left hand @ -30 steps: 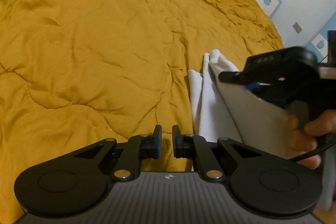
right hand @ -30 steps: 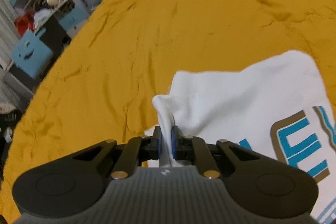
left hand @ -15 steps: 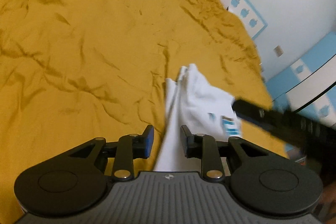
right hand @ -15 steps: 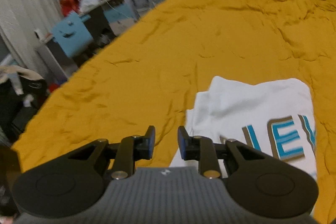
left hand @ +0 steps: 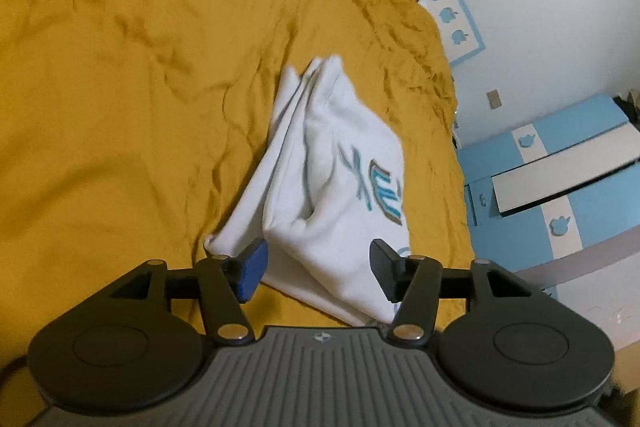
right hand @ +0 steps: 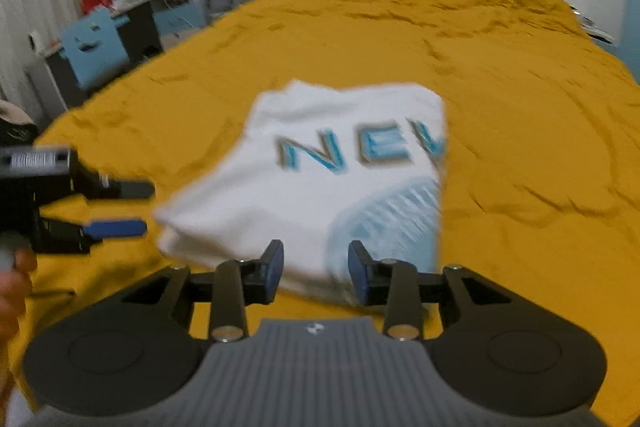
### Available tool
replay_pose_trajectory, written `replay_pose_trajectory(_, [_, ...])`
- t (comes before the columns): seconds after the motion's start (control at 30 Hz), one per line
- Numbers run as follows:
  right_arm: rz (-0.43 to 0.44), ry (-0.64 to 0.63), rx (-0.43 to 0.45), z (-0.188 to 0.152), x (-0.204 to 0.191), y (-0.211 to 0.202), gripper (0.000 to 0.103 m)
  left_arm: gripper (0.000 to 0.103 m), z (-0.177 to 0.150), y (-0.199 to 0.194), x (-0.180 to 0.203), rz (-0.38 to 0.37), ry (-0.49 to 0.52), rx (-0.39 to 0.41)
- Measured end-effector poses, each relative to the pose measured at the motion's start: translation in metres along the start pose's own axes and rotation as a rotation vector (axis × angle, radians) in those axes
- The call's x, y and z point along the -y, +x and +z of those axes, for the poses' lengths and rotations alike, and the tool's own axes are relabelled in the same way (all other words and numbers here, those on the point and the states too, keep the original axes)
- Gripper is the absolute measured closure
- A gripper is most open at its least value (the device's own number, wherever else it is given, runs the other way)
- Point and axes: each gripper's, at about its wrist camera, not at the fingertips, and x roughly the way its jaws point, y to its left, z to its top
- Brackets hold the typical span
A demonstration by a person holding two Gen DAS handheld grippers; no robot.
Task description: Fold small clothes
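The blurred shirt hides its near edge behind both opening, empty grippers, angled downward.

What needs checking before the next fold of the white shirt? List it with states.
1. White shirt lies folded on the yellow bedspread: ok.
2. Left gripper free of cloth, fingers opening: ok.
3. Right gripper free of cloth, fingers opening: ok.
4. Shirt edges lined up: not ok, layers fan apart at the near corner.
5. Fold is flat: cannot tell, right view is blurred.
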Motion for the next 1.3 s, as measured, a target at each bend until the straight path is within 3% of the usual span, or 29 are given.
replay_pose_trajectory(0.1, [-0.034,-0.015,-0.014,-0.016,0.012,0.000,0.061,0.043,0.001,0.019,-0.005,0.021,-0.009,-0.006])
replay_pose_trajectory(0.13, [-0.050,-0.029,-0.019,-0.020,0.015,-0.001,0.058,0.058,0.000,0.022,-0.004,0.028,-0.002,0.001])
replay_pose_trajectory(0.2, [-0.081,-0.051,-0.042,-0.028,0.021,0.002,0.058,0.076,0.001,0.025,0.000,0.028,0.024,0.023])
replay_pose_trajectory(0.3, [-0.109,-0.027,-0.053,-0.032,0.030,0.009,0.059,0.086,0.004,0.016,0.011,0.006,0.068,0.052])
replay_pose_trajectory(0.47, [-0.145,0.054,-0.038,-0.029,0.043,0.022,0.060,0.088,0.010,0.002,0.041,0.009,0.156,0.092])
replay_pose_trajectory(0.57, [-0.155,0.008,-0.031,-0.022,0.037,0.033,0.060,0.088,0.011,0.000,0.049,0.011,0.164,0.101])
replay_pose_trajectory(0.6, [-0.165,-0.007,-0.037,-0.020,0.035,0.039,0.063,0.089,0.011,-0.001,0.050,0.008,0.164,0.105])
replay_pose_trajectory(0.63, [-0.178,-0.013,-0.044,-0.018,0.035,0.044,0.074,0.090,0.011,-0.003,0.050,0.008,0.164,0.114])
replay_pose_trajectory(0.7, [-0.186,0.010,-0.031,-0.015,0.042,0.045,0.086,0.090,0.013,-0.007,0.049,0.020,0.152,0.124])
replay_pose_trajectory(0.83, [-0.175,-0.041,-0.045,-0.014,0.046,0.036,0.099,0.091,0.014,-0.006,0.032,0.052,0.095,0.113])
replay_pose_trajectory(1.1, [-0.129,-0.043,-0.068,-0.028,0.050,0.031,0.103,0.091,-0.005,-0.003,-0.005,0.122,0.036,0.077])
replay_pose_trajectory(1.23, [-0.129,-0.022,-0.090,-0.035,0.058,0.035,0.103,0.090,-0.015,0.007,-0.006,0.206,0.110,0.073])
replay_pose_trajectory(1.3, [-0.114,0.010,-0.105,-0.039,0.064,0.039,0.103,0.090,-0.018,0.012,-0.011,0.223,0.099,0.060])
